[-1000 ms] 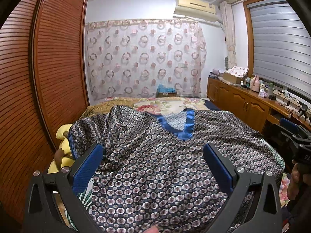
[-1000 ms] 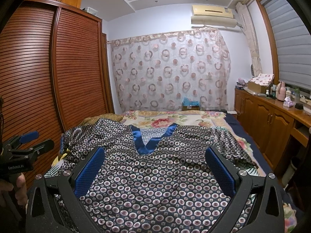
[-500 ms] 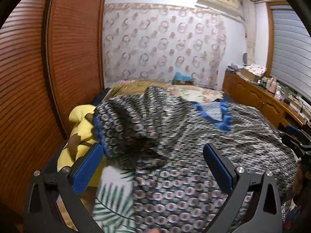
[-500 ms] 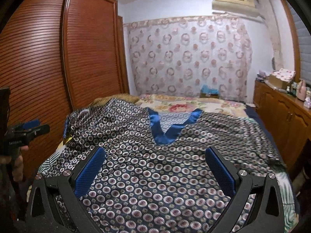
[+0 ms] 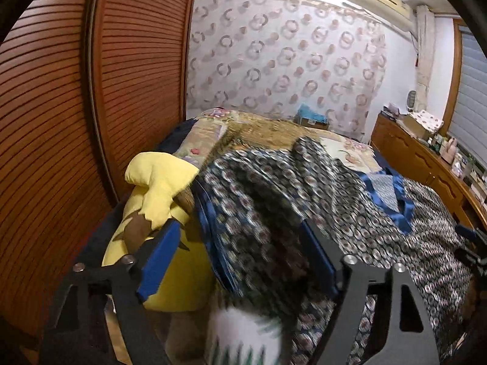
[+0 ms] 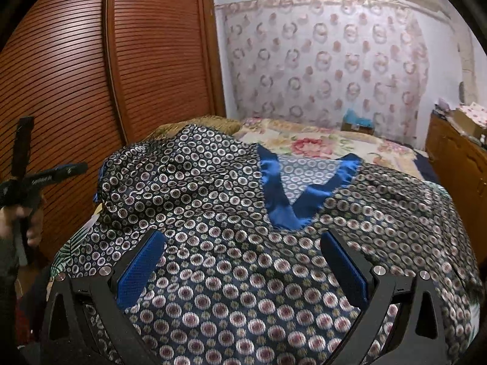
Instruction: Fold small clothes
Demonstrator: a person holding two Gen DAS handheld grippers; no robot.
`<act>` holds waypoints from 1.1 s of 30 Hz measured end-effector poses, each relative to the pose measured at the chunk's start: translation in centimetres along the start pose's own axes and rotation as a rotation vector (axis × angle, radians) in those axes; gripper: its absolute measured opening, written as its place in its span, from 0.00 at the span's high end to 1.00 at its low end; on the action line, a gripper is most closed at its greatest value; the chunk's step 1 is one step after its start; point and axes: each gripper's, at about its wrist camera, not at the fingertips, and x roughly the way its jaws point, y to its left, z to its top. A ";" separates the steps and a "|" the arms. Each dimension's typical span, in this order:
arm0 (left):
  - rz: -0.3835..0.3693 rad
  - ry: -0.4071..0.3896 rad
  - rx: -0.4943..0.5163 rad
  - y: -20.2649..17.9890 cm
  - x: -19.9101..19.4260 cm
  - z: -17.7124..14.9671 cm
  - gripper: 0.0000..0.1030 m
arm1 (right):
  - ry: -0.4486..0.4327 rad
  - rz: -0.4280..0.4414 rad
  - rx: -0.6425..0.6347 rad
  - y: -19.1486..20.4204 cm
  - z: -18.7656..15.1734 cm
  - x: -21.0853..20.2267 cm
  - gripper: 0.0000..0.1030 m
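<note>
A dark shirt [image 6: 219,200] with a circle print and a blue V-neck collar [image 6: 289,203] lies spread face up on the bed. Its left sleeve [image 5: 249,200] is bunched at the bed's left edge. My left gripper [image 5: 240,258] is open, its jaws on either side of that sleeve, not closed on it. My right gripper [image 6: 243,264] is open above the shirt's lower front, holding nothing. The left gripper also shows in the right wrist view [image 6: 45,179], held in a hand at the far left.
A yellow plush toy [image 5: 164,200] lies by the bed's left edge beside the sleeve. A slatted wooden wardrobe [image 5: 76,97] stands close on the left. A wooden dresser [image 5: 426,158] with small items runs along the right. A floral bedspread [image 6: 316,143] covers the bed.
My left gripper has swung left and down to the shirt's left sleeve and the plush toy. My right gripper has shifted left a little. Both stay open.
</note>
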 end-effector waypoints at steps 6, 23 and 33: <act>-0.015 0.047 -0.005 1.4 3.6 1.4 0.56 | 0.045 0.032 -0.022 -0.1 0.7 3.5 0.01; 0.014 0.061 0.075 0.9 4.9 2.6 0.95 | 0.060 0.068 -0.014 -0.3 0.8 5.5 0.01; -0.185 0.010 0.227 -8.3 1.8 7.0 0.95 | 0.029 0.049 0.005 -1.3 0.8 3.8 0.01</act>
